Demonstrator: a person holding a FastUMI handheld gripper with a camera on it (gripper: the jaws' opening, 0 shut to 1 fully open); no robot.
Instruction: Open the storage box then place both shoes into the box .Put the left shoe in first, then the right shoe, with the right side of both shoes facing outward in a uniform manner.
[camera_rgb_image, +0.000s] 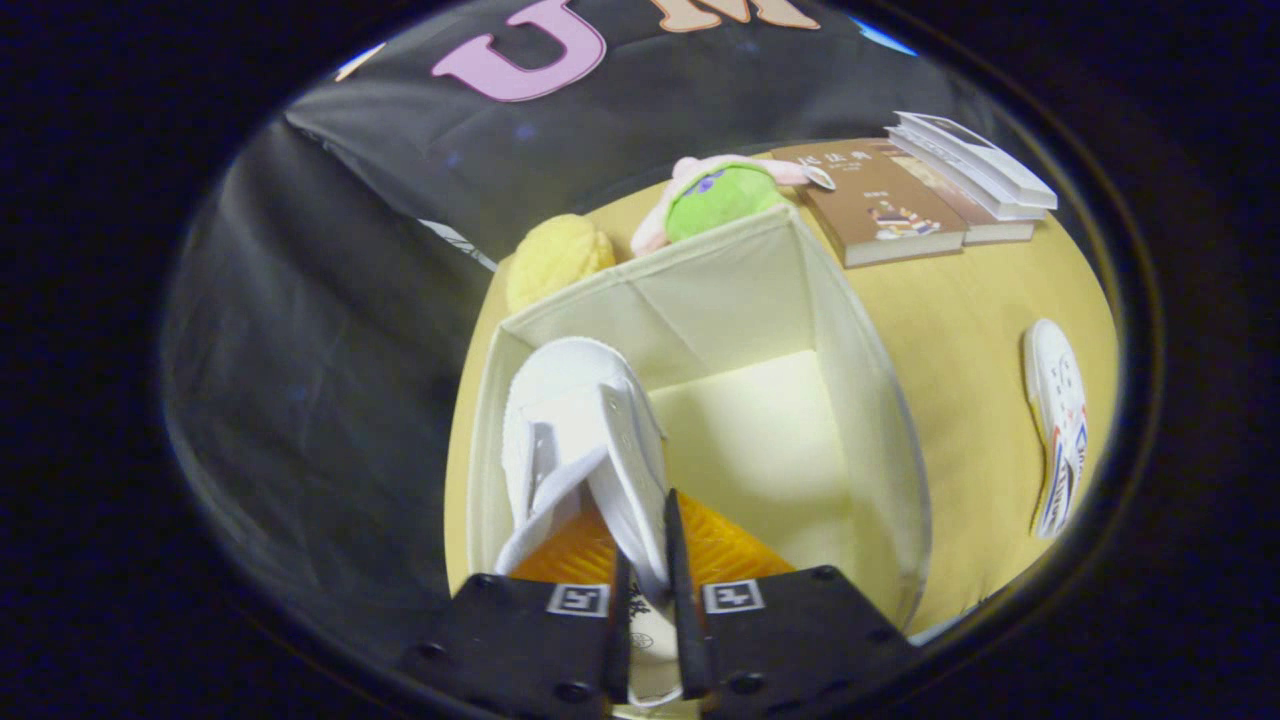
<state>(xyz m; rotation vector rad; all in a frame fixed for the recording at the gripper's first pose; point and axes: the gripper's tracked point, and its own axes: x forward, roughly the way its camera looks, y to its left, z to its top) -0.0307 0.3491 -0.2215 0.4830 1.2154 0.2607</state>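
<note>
Shoes numbered two: one white canvas lace-up shoe hung pinched by its upper edge between the gripper fingers, its toe pointing away from the tool and down into the box, against the box's left wall, and the second white shoe lay on its side on the tan tabletop, well off to the right of the fingers and apart from the box. One open cream fabric storage box stood directly ahead of and below the fingers, its top uncovered and its pale floor bare on the side to the right of the held shoe. Both fingers were drawn close together, pressing the thin white fabric of the shoe's collar from either side. Beyond the box's far wall sat two soft toys: one yellow fuzzy plush at the left far corner, and one green-and-pink plush just beside it, touching or nearly touching the box's rim. Further beyond and to the right lay two books: one brown-covered book flat on the table, and one white-covered book resting partly on it.
</note>
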